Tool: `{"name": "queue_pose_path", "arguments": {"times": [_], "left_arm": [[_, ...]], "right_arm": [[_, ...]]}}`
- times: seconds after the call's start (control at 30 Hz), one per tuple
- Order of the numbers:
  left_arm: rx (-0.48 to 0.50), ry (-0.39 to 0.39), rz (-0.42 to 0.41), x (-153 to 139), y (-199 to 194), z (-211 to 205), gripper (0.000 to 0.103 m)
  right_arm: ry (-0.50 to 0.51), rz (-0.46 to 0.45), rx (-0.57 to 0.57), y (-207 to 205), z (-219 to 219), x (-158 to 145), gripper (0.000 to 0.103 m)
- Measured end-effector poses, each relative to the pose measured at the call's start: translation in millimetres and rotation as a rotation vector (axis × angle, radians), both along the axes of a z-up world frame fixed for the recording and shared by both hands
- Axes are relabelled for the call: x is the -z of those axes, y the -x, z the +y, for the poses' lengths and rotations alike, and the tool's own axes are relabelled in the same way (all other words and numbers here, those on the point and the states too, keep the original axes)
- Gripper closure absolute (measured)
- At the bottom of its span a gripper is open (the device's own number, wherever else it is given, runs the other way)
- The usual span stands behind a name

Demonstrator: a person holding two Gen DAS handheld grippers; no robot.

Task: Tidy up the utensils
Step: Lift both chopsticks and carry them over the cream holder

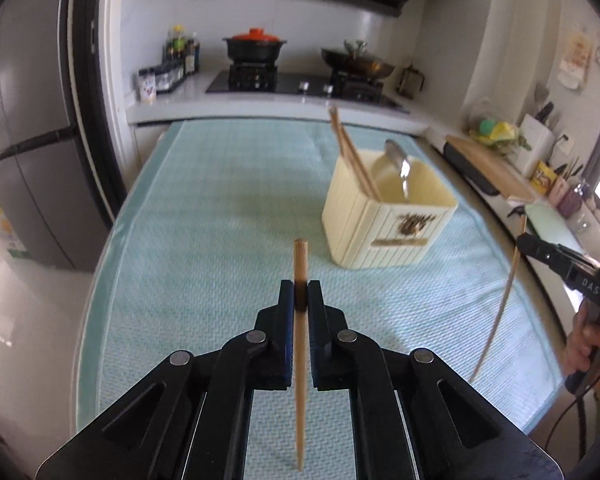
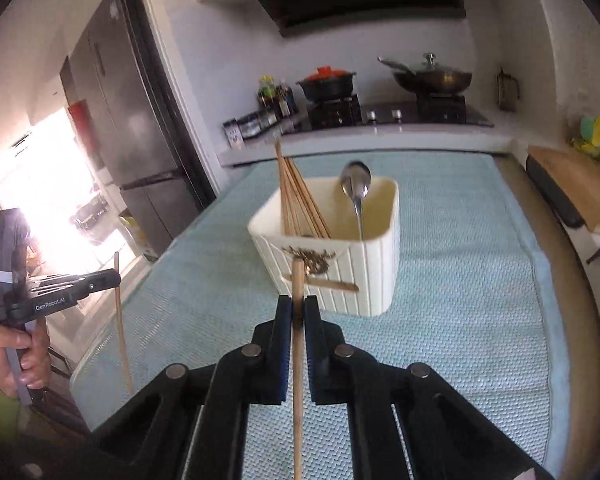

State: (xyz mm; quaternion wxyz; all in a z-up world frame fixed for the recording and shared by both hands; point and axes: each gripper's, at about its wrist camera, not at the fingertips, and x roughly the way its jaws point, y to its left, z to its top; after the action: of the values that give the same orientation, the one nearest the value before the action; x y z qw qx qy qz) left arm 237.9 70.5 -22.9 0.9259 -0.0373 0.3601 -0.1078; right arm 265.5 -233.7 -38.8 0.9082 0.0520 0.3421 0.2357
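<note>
A cream ribbed utensil holder [image 1: 384, 220] with a brown emblem on its front stands upright on the pale blue mat [image 1: 220, 184], right of centre. Inside it, a bundle of wooden chopsticks [image 2: 296, 200] leans toward the far left corner, and a metal spoon [image 2: 356, 188] stands bowl-up against the far wall. Nearer, a single wooden chopstick [image 1: 300, 320] is held upright above the mat, pinched between closed jaws just below its top end. A second chopstick [image 2: 298, 360] is held the same way, off to the right.
</note>
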Motion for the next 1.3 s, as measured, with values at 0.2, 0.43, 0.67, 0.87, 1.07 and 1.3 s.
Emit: {"name": "queue_pose_path", "arguments": {"times": [0.2, 0.43, 0.67, 0.87, 1.07, 1.3], "left_arm": [[0.022, 0.047, -0.161, -49.9, 15.1, -7.6, 0.099], [0.043, 0.071, -0.222, -64.5, 21.6, -18.5, 0.099], [0.056, 0.093, -0.231, -69.9, 27.5, -23.6, 0.099], [0.064, 0.121, -0.245, -81.5, 23.6, -22.8, 0.099], [0.066, 0.127, -0.312, -112.6, 10.4, -25.3, 0.099], [0.036, 0.143, -0.396, -144.1, -32.1, -37.0, 0.099]], "right_arm": [[-0.006, -0.183, -0.001, 39.5, 0.9, -43.1, 0.097], [0.016, -0.288, 0.015, 52.7, 4.0, -66.4, 0.097], [0.018, -0.304, 0.024, 60.9, 0.7, -70.9, 0.097], [0.022, -0.326, 0.035, 62.3, -1.3, -78.9, 0.097], [0.046, -0.394, 0.05, 47.3, -1.0, -107.1, 0.097], [0.079, -0.503, 0.075, 11.1, 5.6, -142.8, 0.097]]}}
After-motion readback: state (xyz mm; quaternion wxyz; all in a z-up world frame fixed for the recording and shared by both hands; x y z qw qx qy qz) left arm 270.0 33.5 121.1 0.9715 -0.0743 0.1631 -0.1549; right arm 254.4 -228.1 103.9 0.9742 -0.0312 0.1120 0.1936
